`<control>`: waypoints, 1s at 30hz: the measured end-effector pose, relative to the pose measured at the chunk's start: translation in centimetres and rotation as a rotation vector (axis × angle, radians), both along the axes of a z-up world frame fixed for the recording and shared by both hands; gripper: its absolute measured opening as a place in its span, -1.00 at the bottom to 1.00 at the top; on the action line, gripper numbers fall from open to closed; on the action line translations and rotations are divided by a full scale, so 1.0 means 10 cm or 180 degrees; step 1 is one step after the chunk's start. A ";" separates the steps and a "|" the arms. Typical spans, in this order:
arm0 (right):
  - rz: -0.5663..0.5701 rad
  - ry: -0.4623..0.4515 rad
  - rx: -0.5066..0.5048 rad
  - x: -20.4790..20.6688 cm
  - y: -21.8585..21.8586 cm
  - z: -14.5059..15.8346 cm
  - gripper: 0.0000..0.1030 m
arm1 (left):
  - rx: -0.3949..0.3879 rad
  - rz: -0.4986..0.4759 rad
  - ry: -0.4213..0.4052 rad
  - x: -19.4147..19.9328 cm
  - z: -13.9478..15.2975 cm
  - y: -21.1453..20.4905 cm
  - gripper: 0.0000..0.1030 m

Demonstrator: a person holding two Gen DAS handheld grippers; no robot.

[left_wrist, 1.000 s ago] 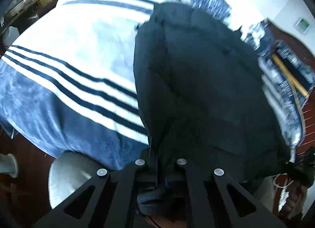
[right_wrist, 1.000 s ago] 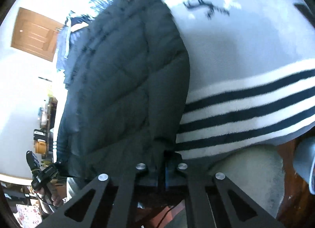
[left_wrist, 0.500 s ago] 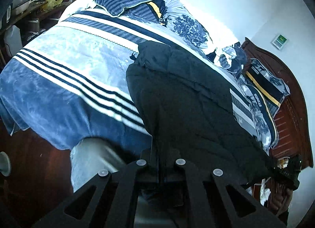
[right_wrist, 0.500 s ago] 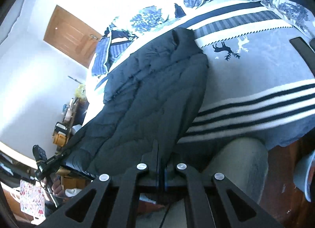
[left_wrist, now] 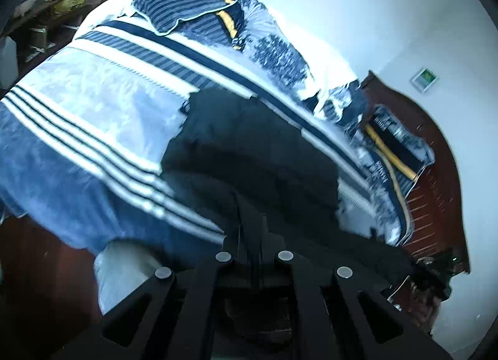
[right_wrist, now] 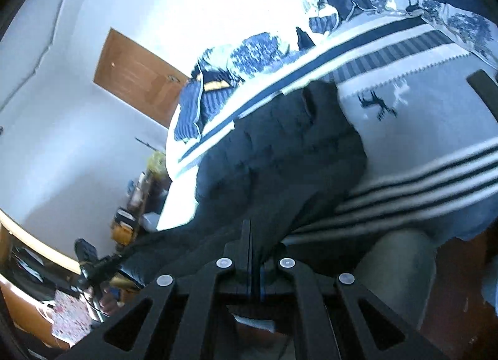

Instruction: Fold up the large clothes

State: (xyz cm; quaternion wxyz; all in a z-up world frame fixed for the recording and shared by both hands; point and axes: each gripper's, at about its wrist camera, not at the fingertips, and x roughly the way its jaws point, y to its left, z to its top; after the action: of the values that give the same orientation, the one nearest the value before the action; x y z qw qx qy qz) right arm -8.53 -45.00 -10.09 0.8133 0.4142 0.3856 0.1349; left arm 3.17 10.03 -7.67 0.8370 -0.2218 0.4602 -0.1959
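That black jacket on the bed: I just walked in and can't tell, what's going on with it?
A person is folding the black padded jacket on the striped blanket. The left gripper and the right gripper are each shut on its near hem, holding that edge up off the bed while the collar end lies flat.
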 end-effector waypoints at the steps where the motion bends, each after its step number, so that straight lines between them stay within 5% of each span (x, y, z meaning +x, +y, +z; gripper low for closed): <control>1: -0.0004 -0.0007 0.0011 0.07 -0.02 0.02 -0.95 | -0.0003 -0.0010 -0.0016 0.11 0.03 -0.02 -0.95; 15: -0.0011 0.0074 0.0063 1.79 -0.37 0.03 -0.94 | -0.0005 -0.0141 -0.0035 1.92 0.03 -0.43 -0.95; 30: 0.0097 0.0692 -0.0050 3.85 -0.62 -0.93 -0.94 | 0.0167 0.0051 0.0407 3.69 -0.82 -0.82 -0.93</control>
State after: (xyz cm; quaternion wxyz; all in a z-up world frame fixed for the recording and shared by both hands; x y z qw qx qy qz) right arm 29.98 -51.17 -19.42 0.7678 0.4141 0.4789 0.0986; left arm 40.11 1.84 -15.86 0.8130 -0.2155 0.5160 -0.1625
